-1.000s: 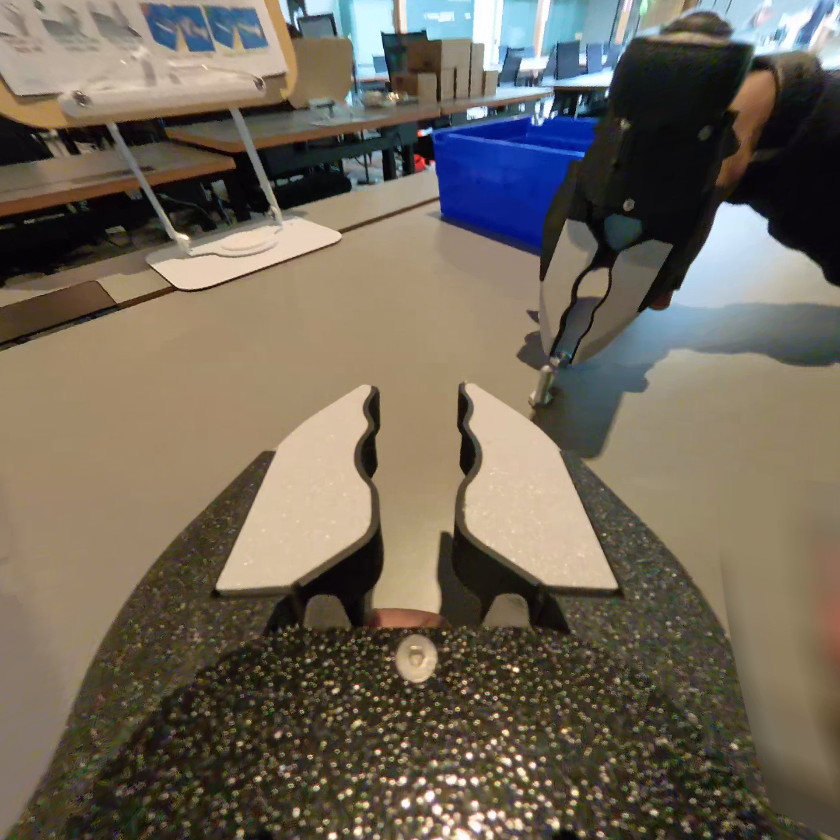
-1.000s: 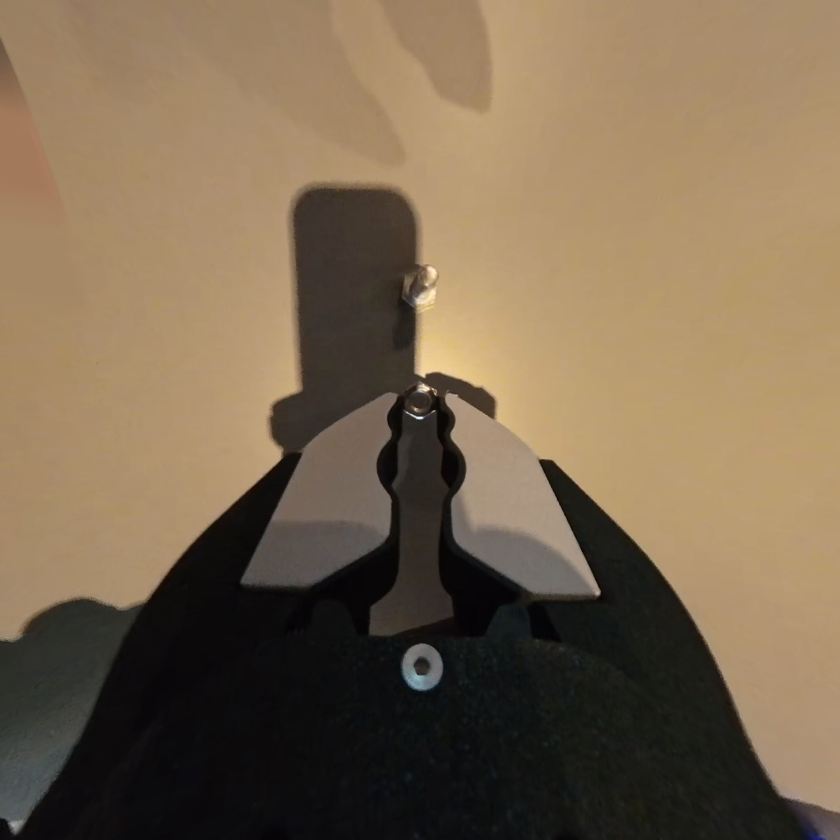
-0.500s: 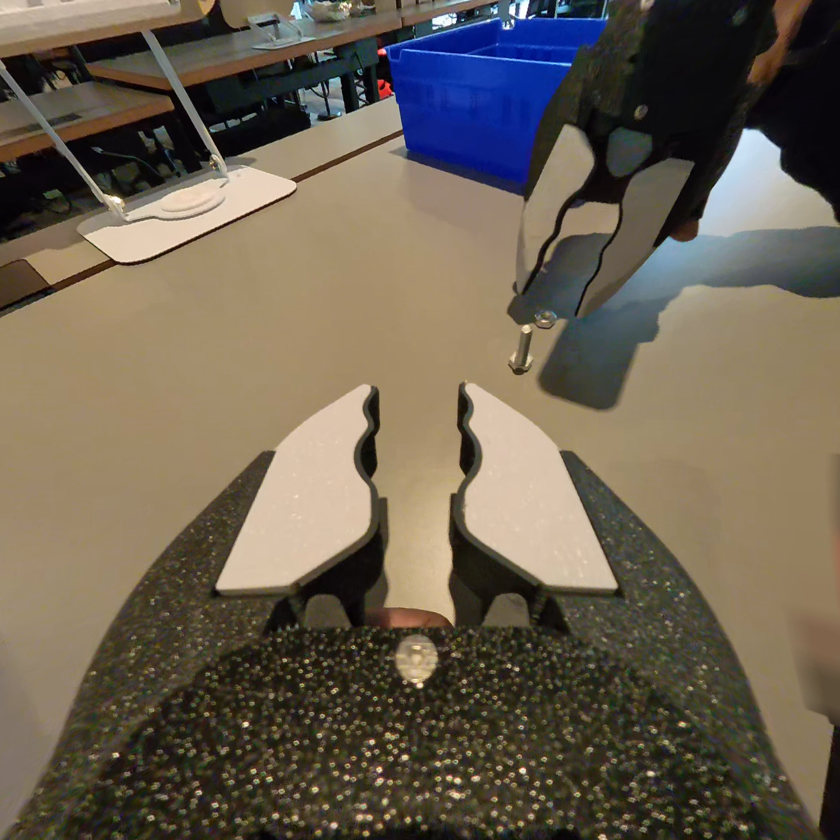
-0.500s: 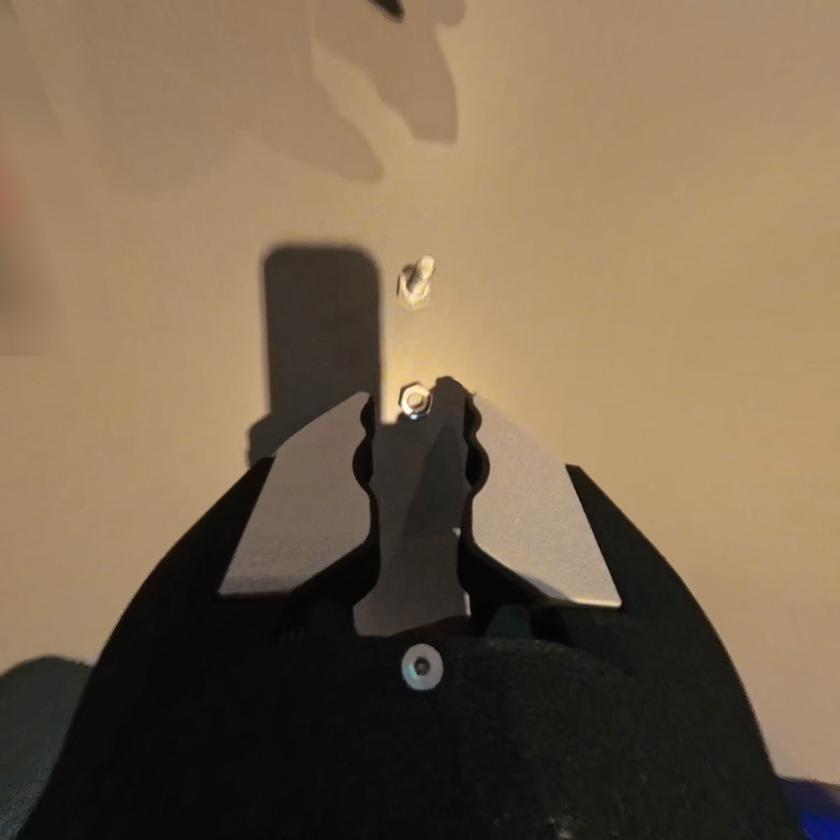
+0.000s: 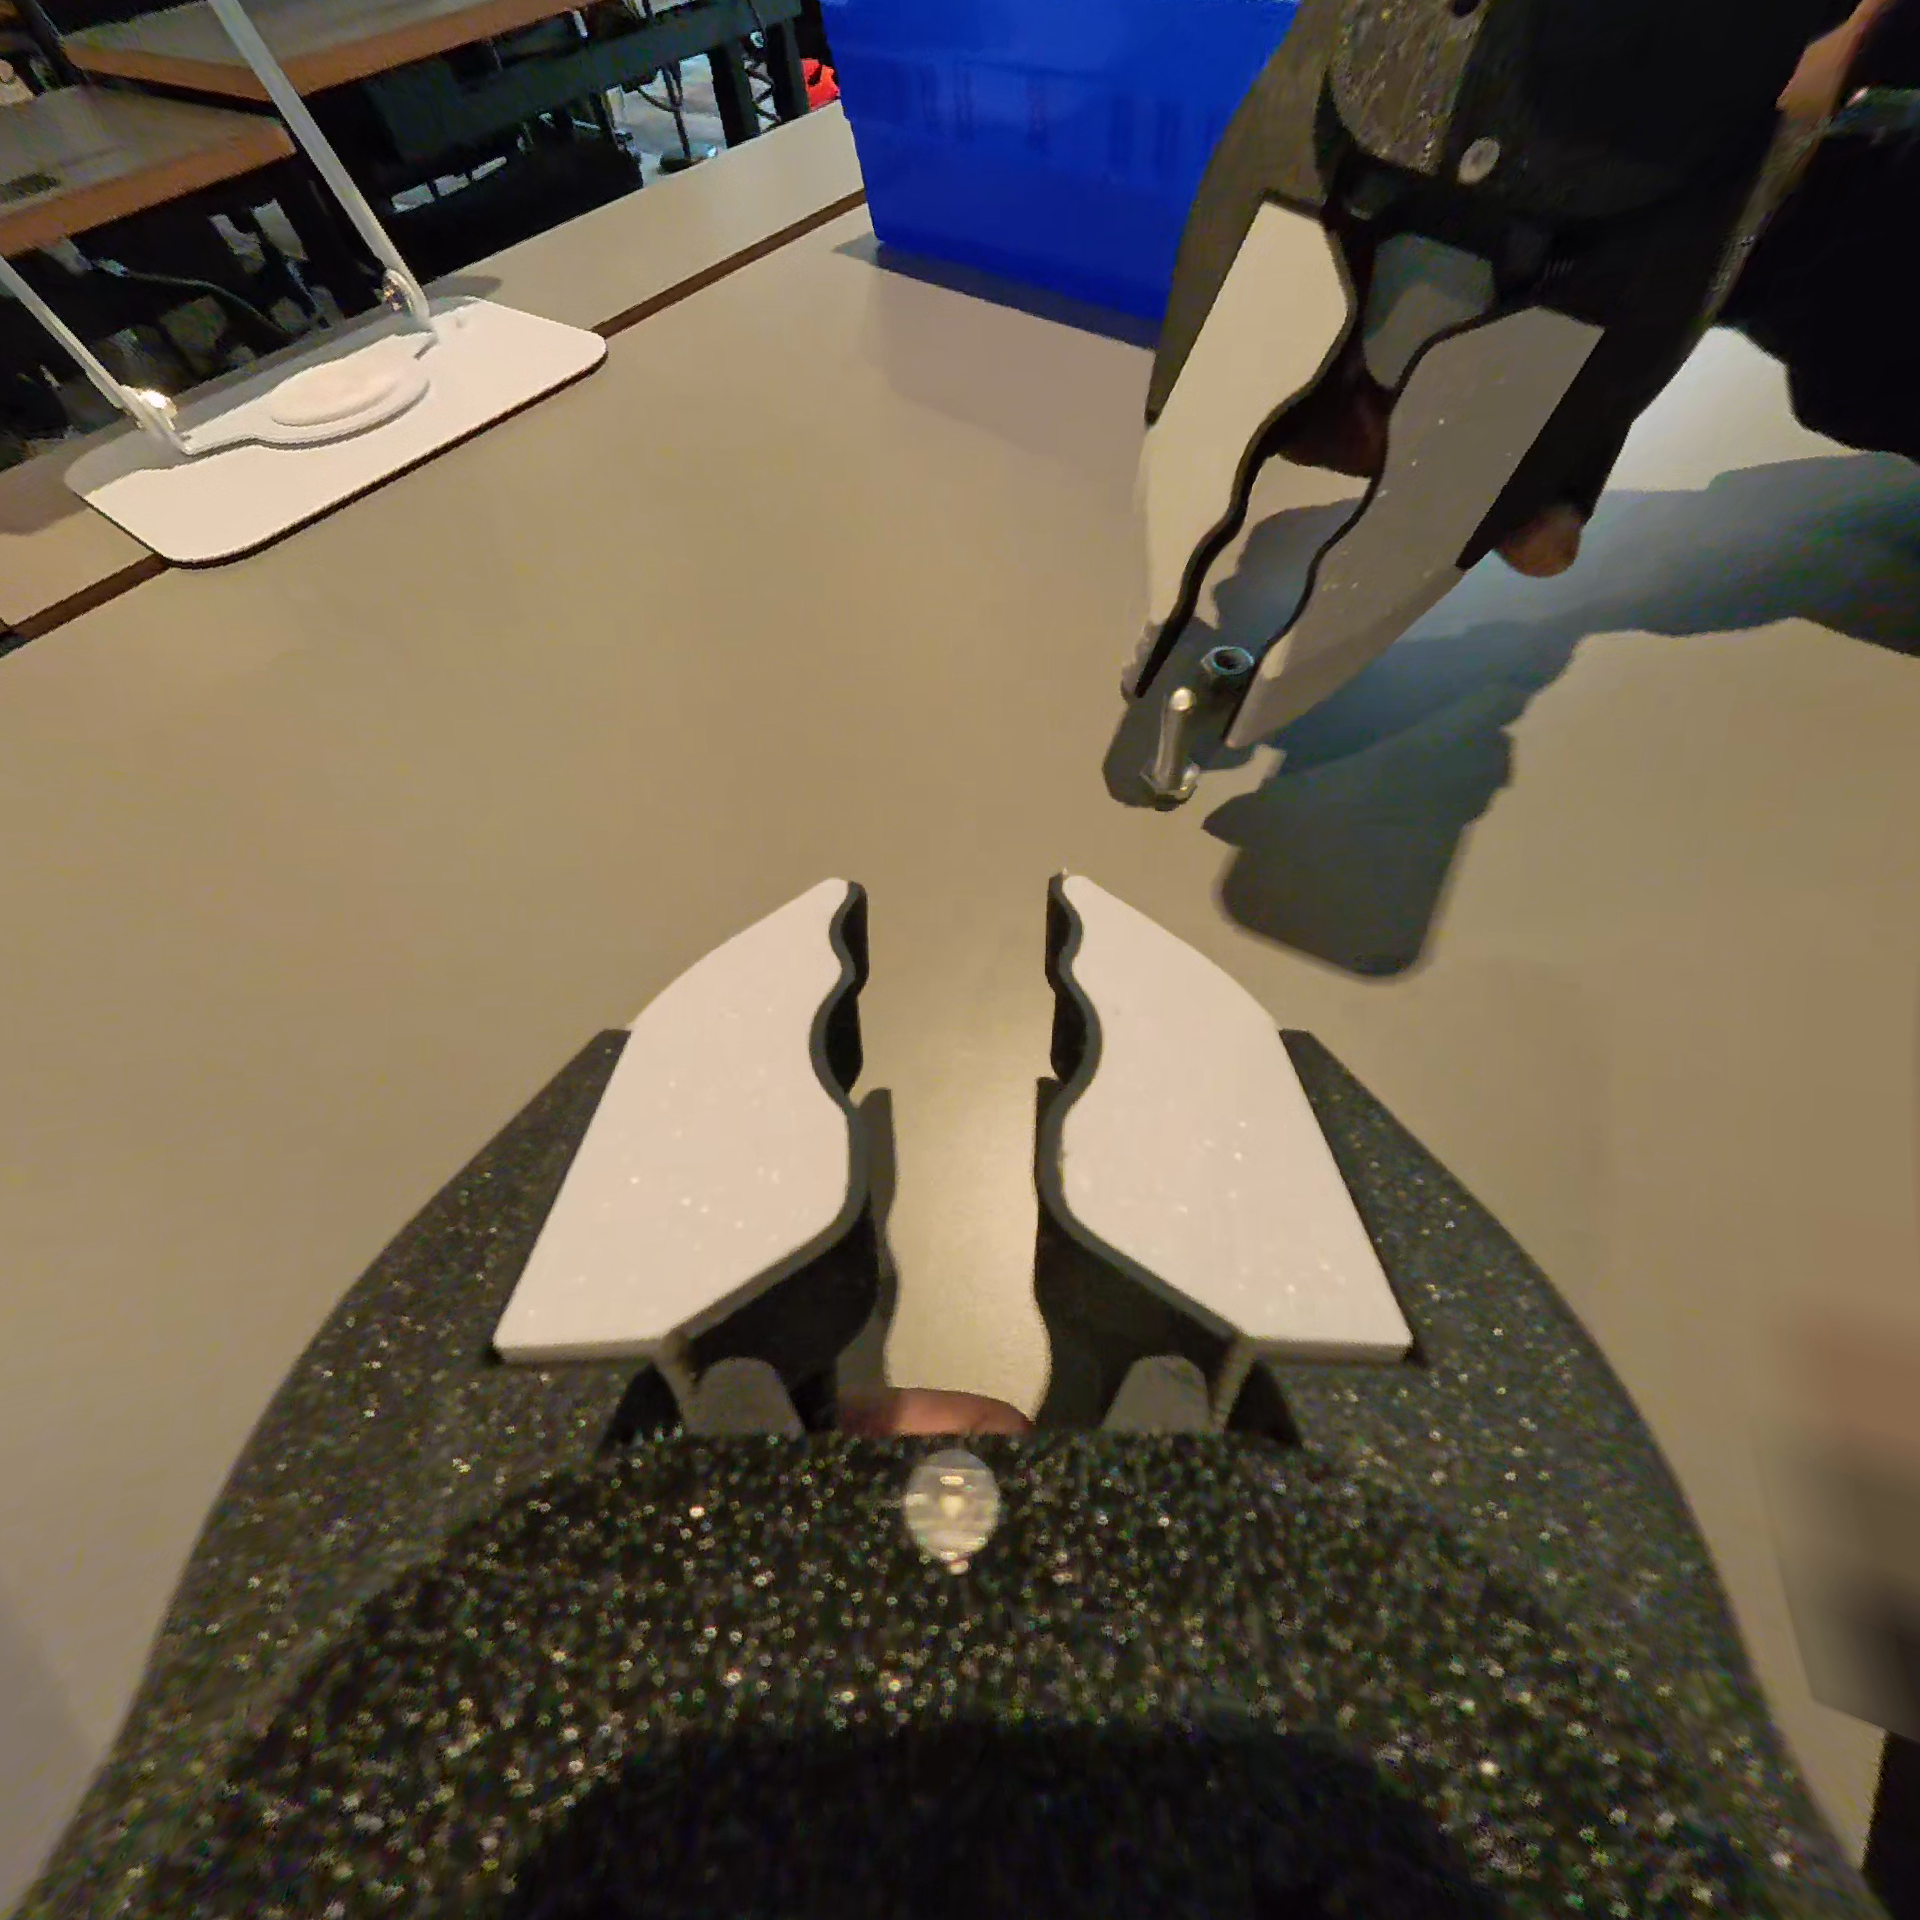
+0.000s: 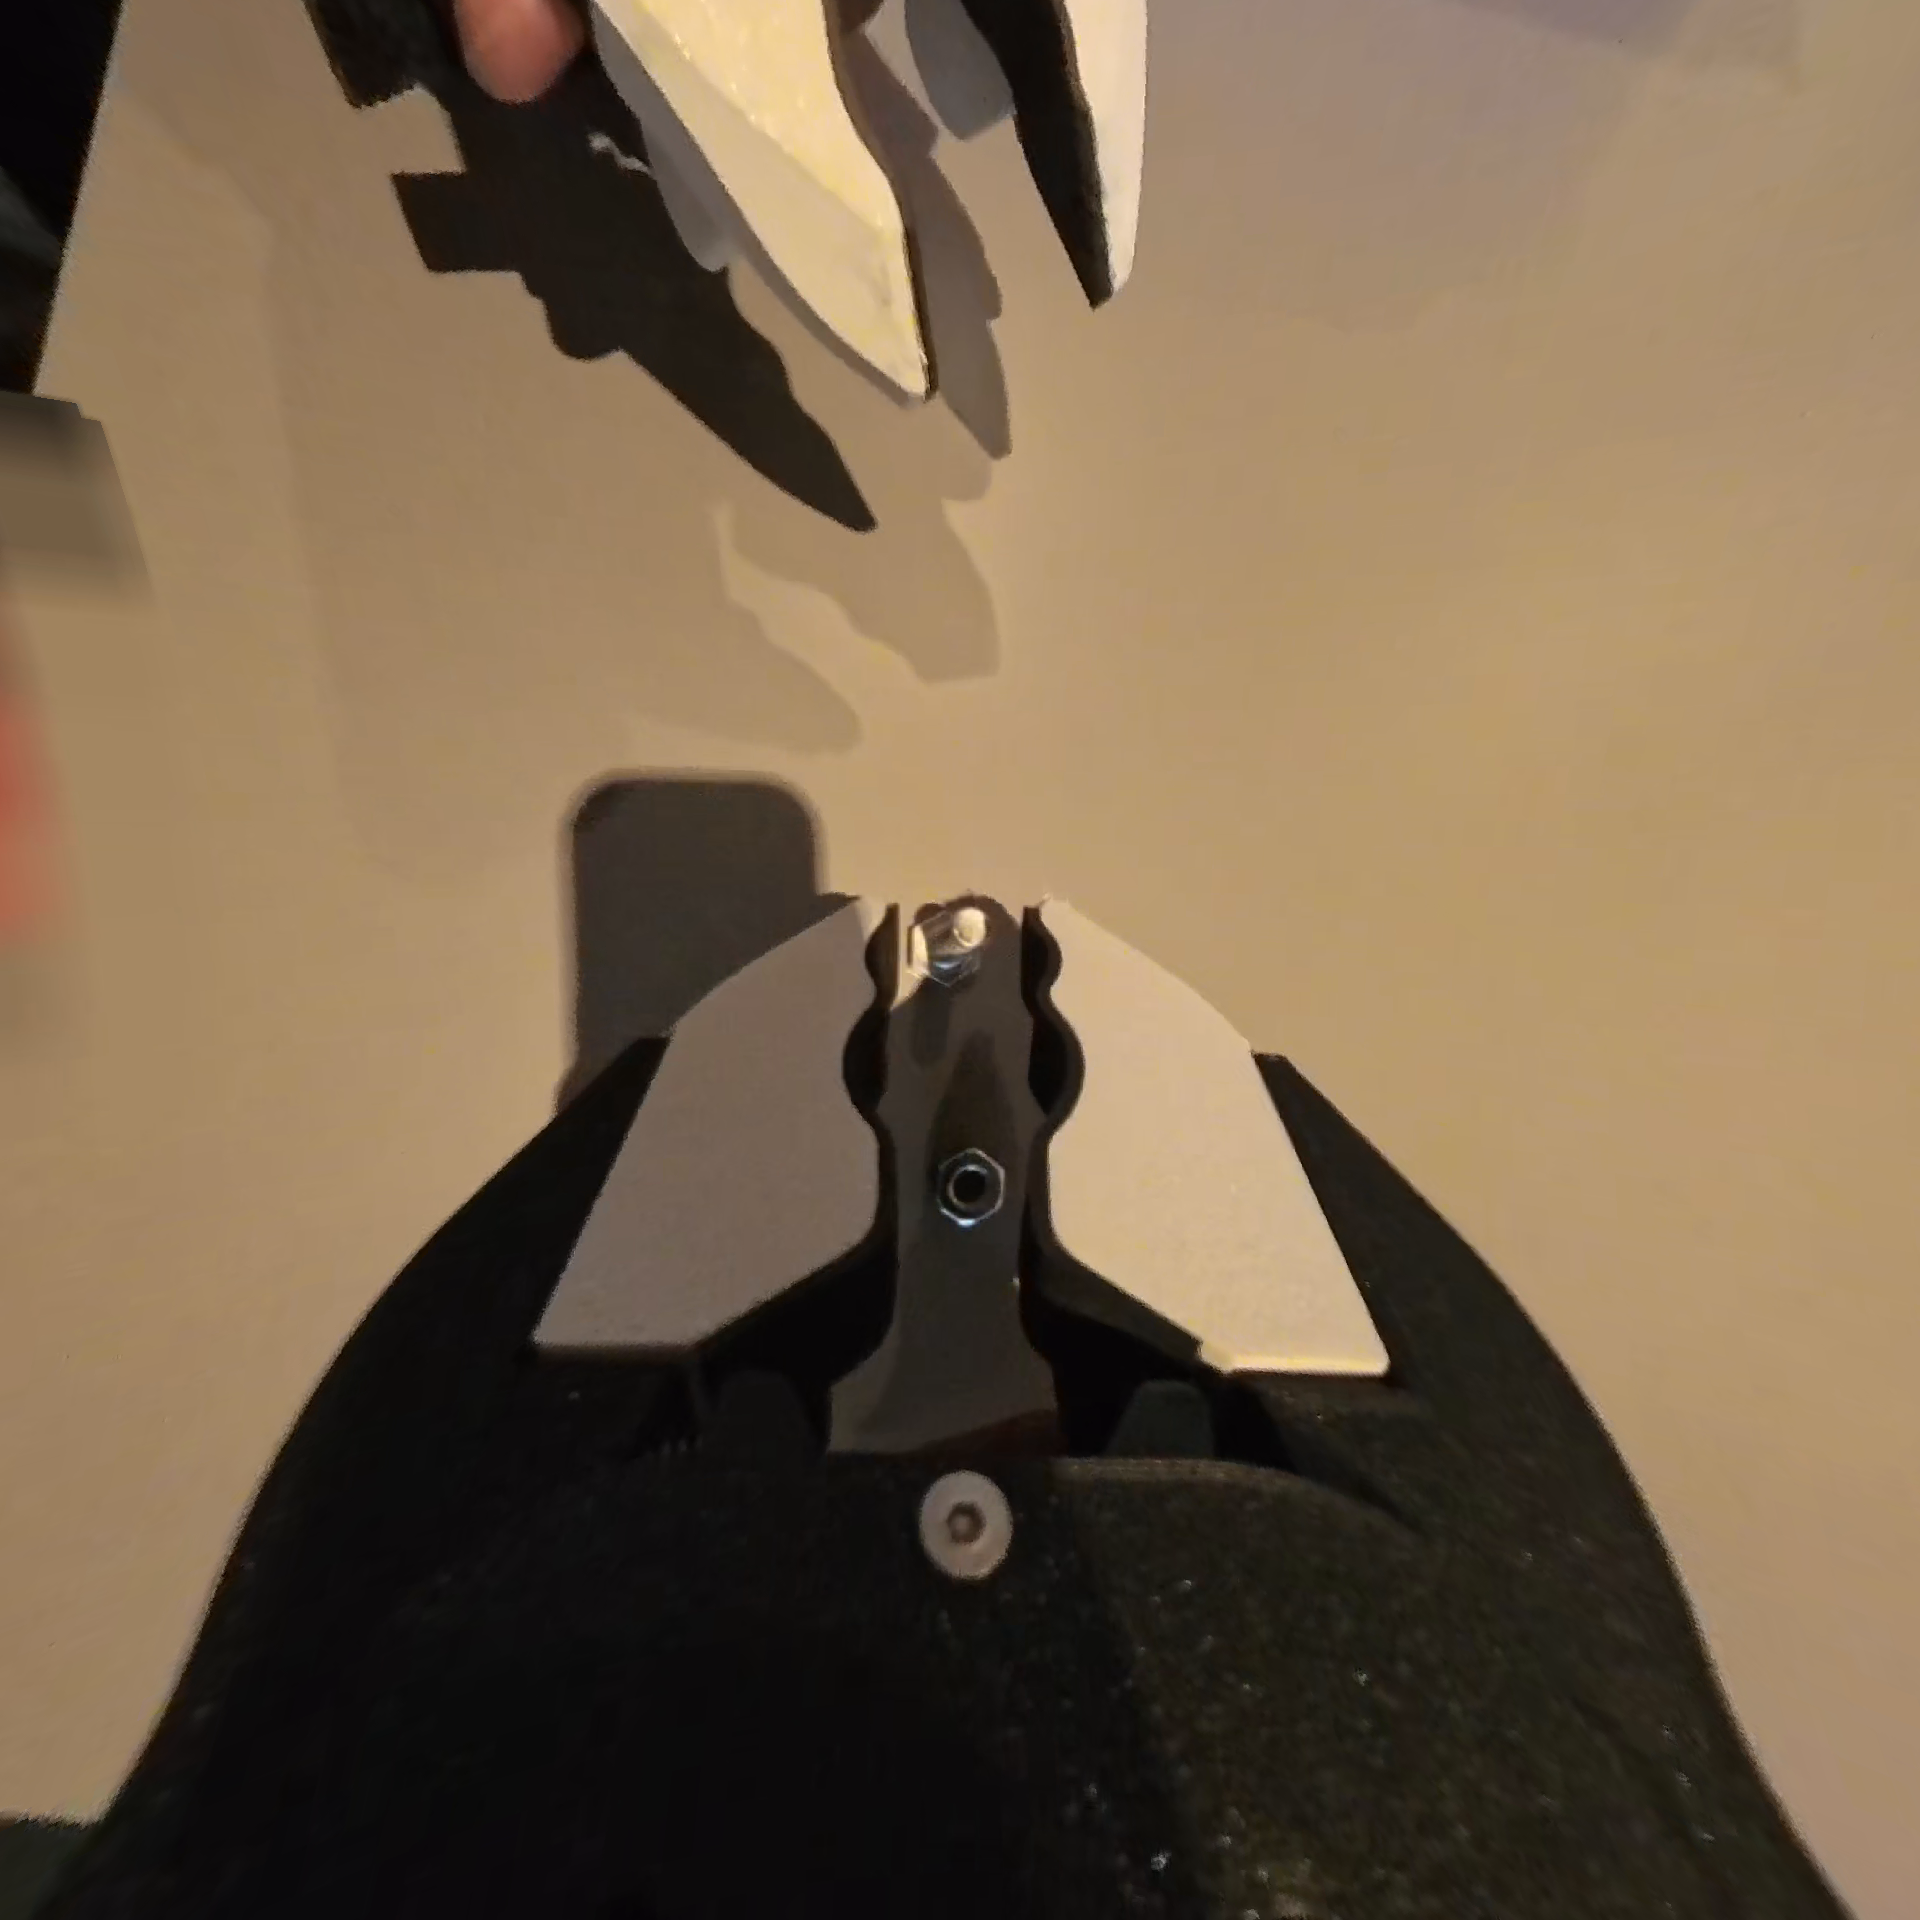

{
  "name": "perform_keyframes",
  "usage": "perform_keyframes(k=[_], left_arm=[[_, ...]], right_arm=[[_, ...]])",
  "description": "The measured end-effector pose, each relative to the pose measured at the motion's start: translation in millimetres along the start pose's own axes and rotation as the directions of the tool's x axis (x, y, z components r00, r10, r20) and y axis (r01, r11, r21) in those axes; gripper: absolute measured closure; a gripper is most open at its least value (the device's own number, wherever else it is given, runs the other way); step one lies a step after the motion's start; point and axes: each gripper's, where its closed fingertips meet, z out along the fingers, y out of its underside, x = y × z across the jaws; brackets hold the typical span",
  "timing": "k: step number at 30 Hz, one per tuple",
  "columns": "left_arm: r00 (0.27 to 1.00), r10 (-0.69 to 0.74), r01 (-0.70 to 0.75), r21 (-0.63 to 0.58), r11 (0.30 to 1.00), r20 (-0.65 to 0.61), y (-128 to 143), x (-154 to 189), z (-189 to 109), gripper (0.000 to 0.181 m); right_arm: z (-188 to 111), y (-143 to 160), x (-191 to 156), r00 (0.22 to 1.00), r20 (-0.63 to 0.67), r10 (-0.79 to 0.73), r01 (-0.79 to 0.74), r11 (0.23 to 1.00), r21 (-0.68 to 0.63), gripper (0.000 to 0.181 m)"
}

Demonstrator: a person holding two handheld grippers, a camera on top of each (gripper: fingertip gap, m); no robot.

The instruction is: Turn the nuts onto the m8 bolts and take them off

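Right gripper (image 5: 1195, 707) hangs over the grey table (image 5: 623, 727), fingers parted and grasping nothing. One second ago it was clenched on the nut at the top of the bolt; half a second ago it had let go, with the nut lying beside the bolt. Now the nut (image 6: 969, 1187) lies flat on the table between the right gripper's fingers, hole upward, clear of both. The bolt (image 6: 948, 938) stands head-down at the tips, at 12 o'clock from the nut; in the left wrist view the bolt (image 5: 1171, 740) sits at about 7 o'clock from the nut (image 5: 1224, 669), just apart.

Left gripper (image 5: 956, 899) is released and empty, as before, and sits closer to the bolt than one second ago. The blue bin (image 5: 1029, 156) stands at 12 o'clock, the white stand base (image 5: 343, 416) at 10 o'clock.
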Motion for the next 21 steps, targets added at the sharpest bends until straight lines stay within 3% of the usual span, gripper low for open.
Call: perform_keyframes(k=[10, 14, 16, 18, 21], left_arm=[[0.999, 0.031, -0.032, -0.044, 0.998, -0.028, 5, 7, 4, 0.149], [0.996, 0.016, -0.020, -0.034, 0.999, -0.090, 2, 15, 5, 0.145], [0.975, -0.045, 0.054, 0.034, 0.998, -0.219, -16, 30, 1, 0.144], [0.936, -0.109, 0.164, 0.142, 0.976, -0.335, -53, 34, -9, 0.144], [0.858, -0.201, 0.400, 0.370, 0.838, -0.472, -131, 12, -29, 0.144]], right_arm=[[8, 3, 0, 1.000, 0.003, 0.022, -0.022, 1.000, 0.003, 0.174], [0, -9, 0, 0.999, -0.021, 0.042, -0.040, 0.995, 0.095, 0.173], [-12, -23, 1, 0.997, -0.042, 0.068, -0.058, 0.978, 0.199, 0.174], [-29, -41, 2, 0.993, -0.068, 0.096, -0.068, 0.943, 0.326, 0.174], [-62, -69, 3, 0.986, -0.087, 0.143, -0.075, 0.841, 0.535, 0.174]])
